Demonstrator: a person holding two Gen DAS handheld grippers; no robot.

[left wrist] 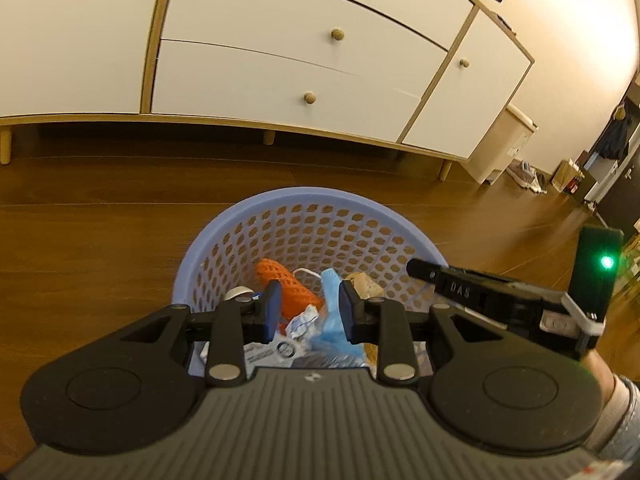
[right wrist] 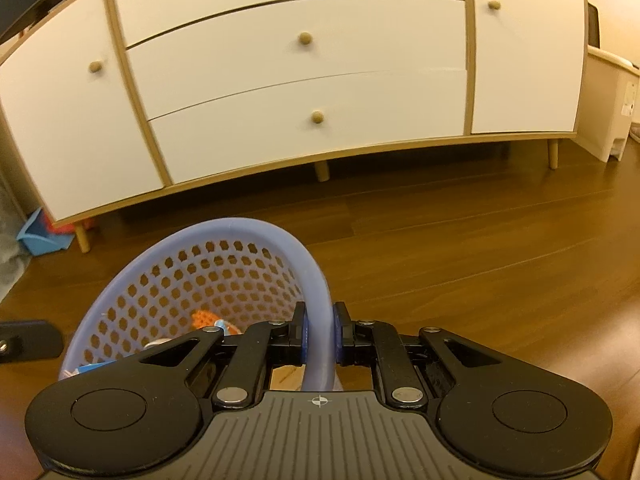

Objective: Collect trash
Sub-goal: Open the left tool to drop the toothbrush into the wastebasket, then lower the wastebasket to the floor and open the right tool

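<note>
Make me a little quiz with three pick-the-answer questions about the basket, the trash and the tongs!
1. Where does the basket stand?
A. on the wooden floor in front of the white cabinet
B. on top of the cabinet
C. inside a drawer

2. What colour is the netted piece of trash in the basket?
A. green
B. orange
C. black

3. What are the right tongs doing?
A. hanging wide open over the floor
B. gripping a drawer knob
C. pinching the basket's rim

Answers:
1. A, the left wrist view shows floorboards around the basket and the cabinet behind it.
2. B, the mesh lies bright orange next to a blue mask.
3. C, in the right wrist view the rim runs between both pads. The left tongs hover open above the trash.
</note>
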